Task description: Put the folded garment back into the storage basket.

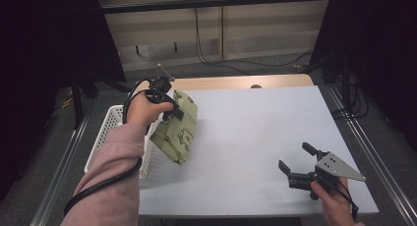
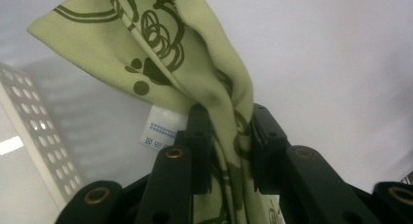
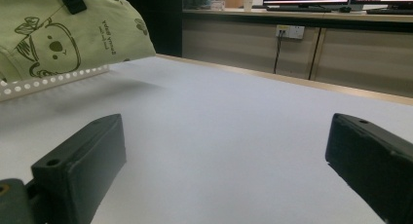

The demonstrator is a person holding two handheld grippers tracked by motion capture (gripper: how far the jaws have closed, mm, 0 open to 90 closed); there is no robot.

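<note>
While these lines go one view after another, each tells only what that view shows.

High view, cloth: a pale green cloth (image 1: 176,130) with dark printed drawings hangs from the left tool (image 1: 167,105), above the left edge of the white worktop (image 1: 255,137) and just beside a white perforated basket (image 1: 105,132). The cloth's lowest corner looks close to the worktop; whether it touches is hard to tell.

High view, left arm: a pink sleeve (image 1: 110,182) rises from the bottom edge, hand (image 1: 142,110) raised, black cable (image 1: 105,182) looping around the forearm. The hand and cloth hide the tool's jaws here.

High view, right hand: low at the near right corner, the right hand (image 1: 334,201) is cut off by the frame. It holds the right tool (image 1: 295,157) just above the worktop, jaws spread wide with nothing between them, grey three-cornered plate (image 1: 339,168) on top.

Left gripper view: the two black jaws are closed tight on a bunched fold of the cloth (image 2: 195,63). A small white care label (image 2: 160,131) shows beside the fold, its print too small to read. The basket wall (image 2: 34,131) stands at left.

Right gripper view: wide-open jaws frame bare worktop (image 3: 229,136). The cloth (image 3: 63,39) hangs at far left, cut off by the frame, a koala drawing visible above the basket rim (image 3: 48,83).
</note>
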